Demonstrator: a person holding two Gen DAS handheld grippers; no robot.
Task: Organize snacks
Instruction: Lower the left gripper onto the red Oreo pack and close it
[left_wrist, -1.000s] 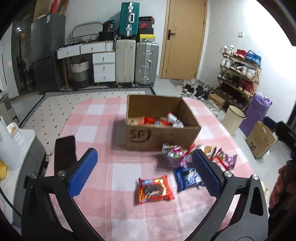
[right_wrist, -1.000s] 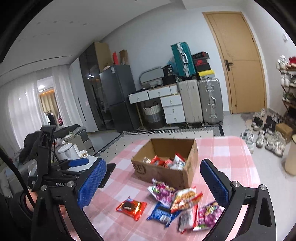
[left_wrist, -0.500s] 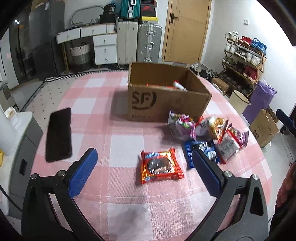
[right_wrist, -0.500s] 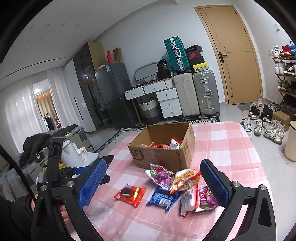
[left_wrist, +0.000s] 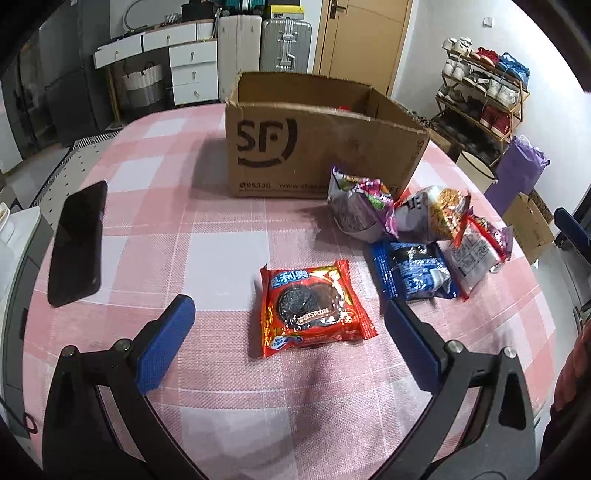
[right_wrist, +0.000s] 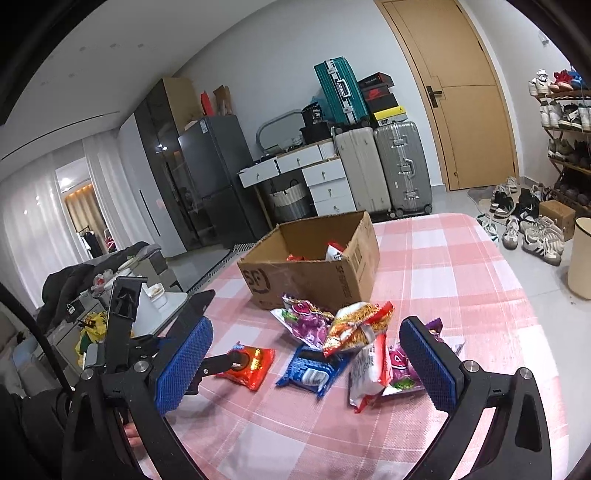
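Pink checked tablecloth (left_wrist: 221, 240): red cookie packet (left_wrist: 312, 308) mid-table between wide-open left gripper (left_wrist: 288, 343). Right gripper (right_wrist: 306, 365) wide, empty. SF box (left_wrist: 314, 147) at far edge. Risk: slick wrapper slipping from pinch.

Both tongs (left_wrist: 288, 321) (right_wrist: 306, 354) have black frames, silver screws and blue textured pads.

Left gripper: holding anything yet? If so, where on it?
Nothing held. The left gripper is open, its pads either side of the red cookie packet, which lies flat on the table. The right gripper is open and empty too.
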